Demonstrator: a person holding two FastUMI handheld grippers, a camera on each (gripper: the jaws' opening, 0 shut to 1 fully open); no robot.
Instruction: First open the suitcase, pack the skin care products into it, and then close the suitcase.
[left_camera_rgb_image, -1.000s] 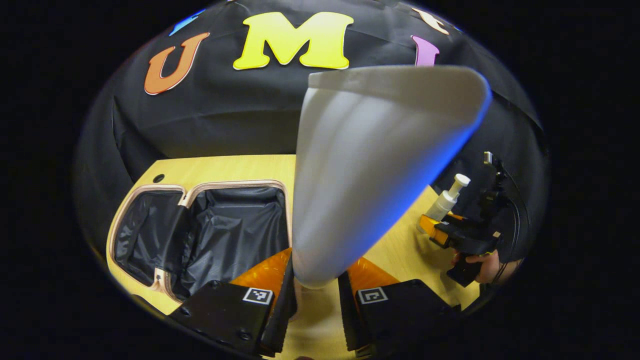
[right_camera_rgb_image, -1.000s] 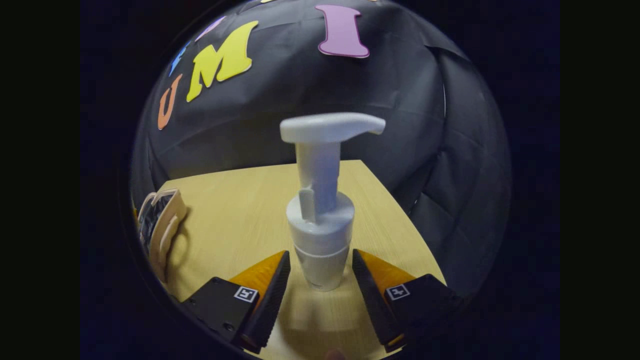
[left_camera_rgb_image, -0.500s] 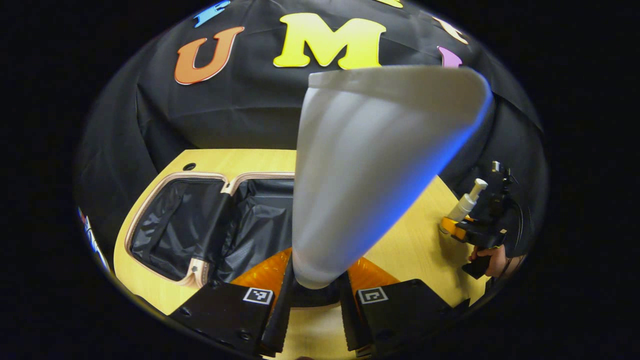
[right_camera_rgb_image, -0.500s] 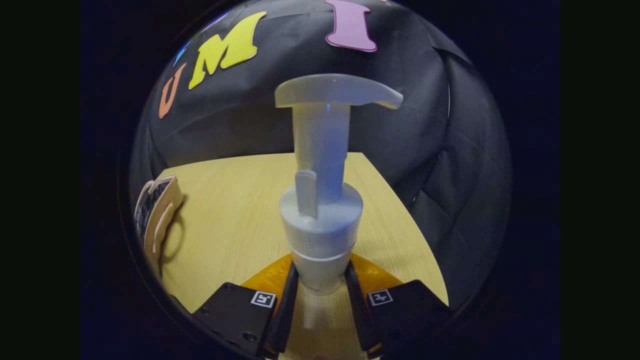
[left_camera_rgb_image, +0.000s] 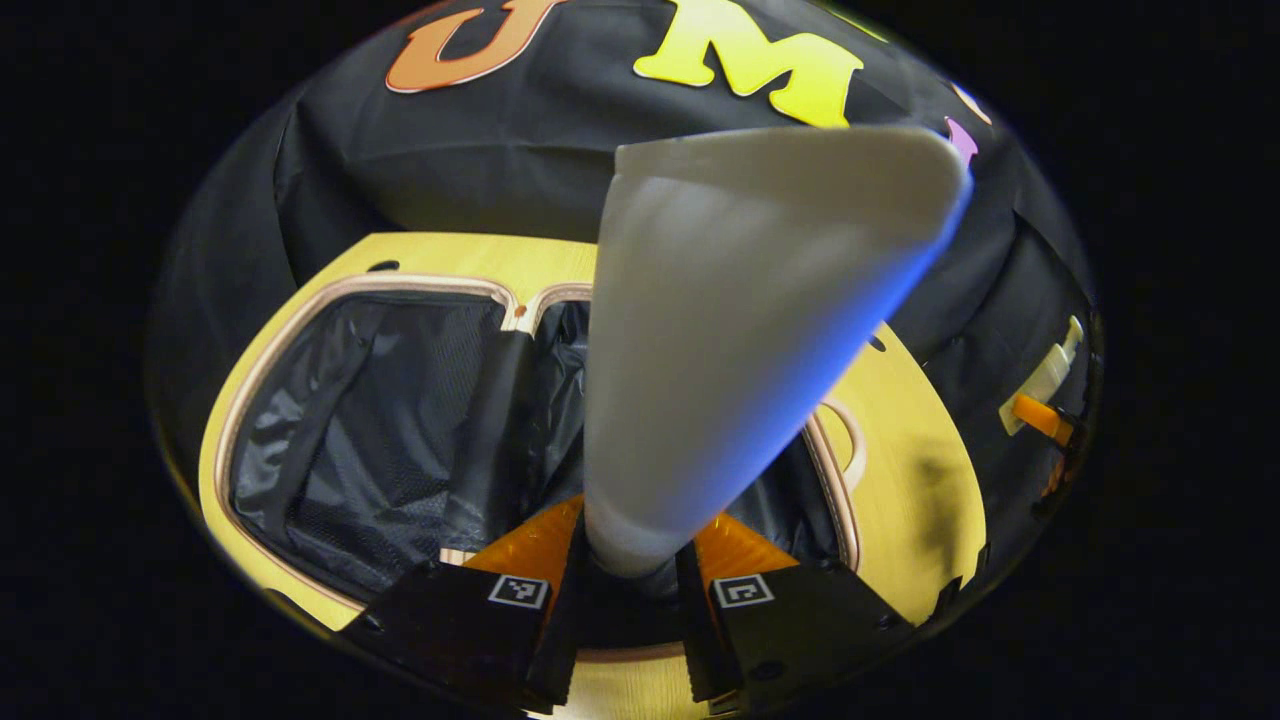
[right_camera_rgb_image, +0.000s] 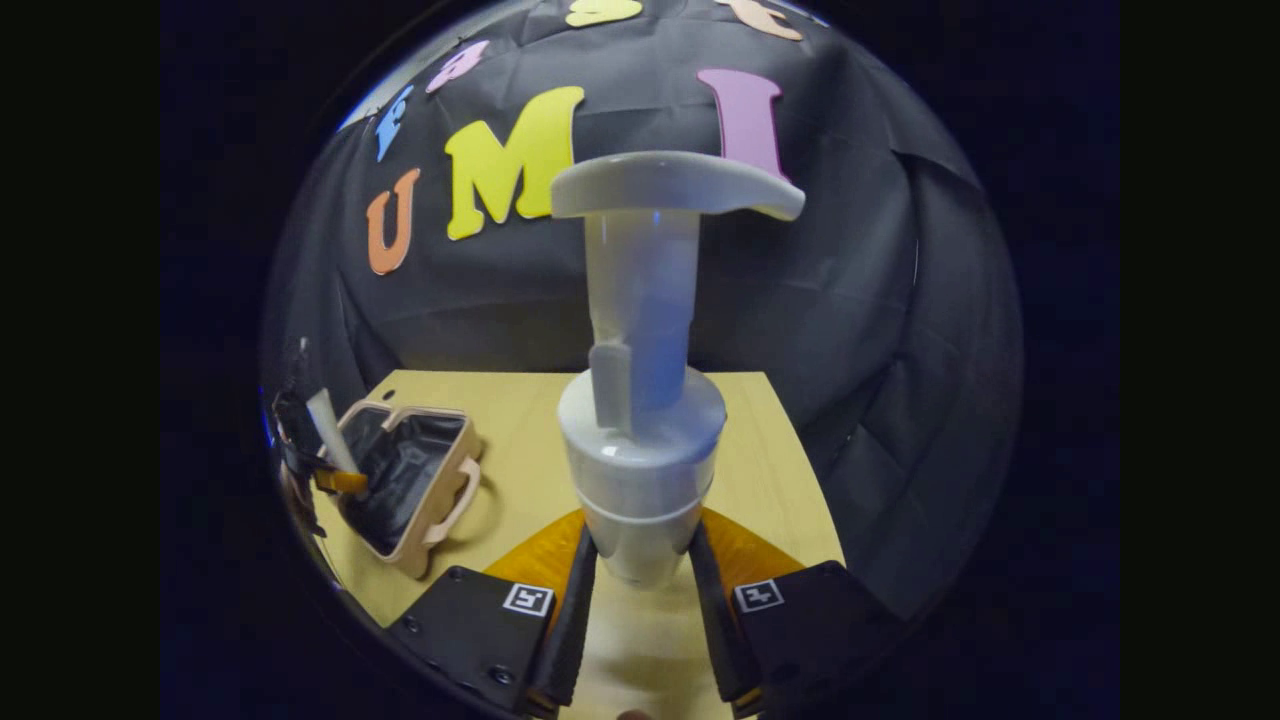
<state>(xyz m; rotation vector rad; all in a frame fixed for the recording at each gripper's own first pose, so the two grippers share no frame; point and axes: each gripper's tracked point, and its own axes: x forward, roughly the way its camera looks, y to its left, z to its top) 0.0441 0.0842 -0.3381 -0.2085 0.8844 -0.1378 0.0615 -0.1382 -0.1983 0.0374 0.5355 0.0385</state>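
Two grippers are each clamped on a skin care product. In the left gripper view, our left gripper grips the narrow end of a white tube, both fingers pressed against it, and the tube fans out wide and flat toward the booth wall. Beneath it lies the suitcase, open flat on the wooden counter, with its tan rim framing two compartments of black lining; the tube hangs over the middle of it. At the far right edge of that view we see the right gripper small and partly cut off.

In the right gripper view, our right gripper holds a white pump bottle upright by its lower body, a finger tight on either side, lifted clear of the counter. Well off to the left, the open suitcase rests on the counter with its handle facing us, and the left gripper hovers above it carrying the tube.
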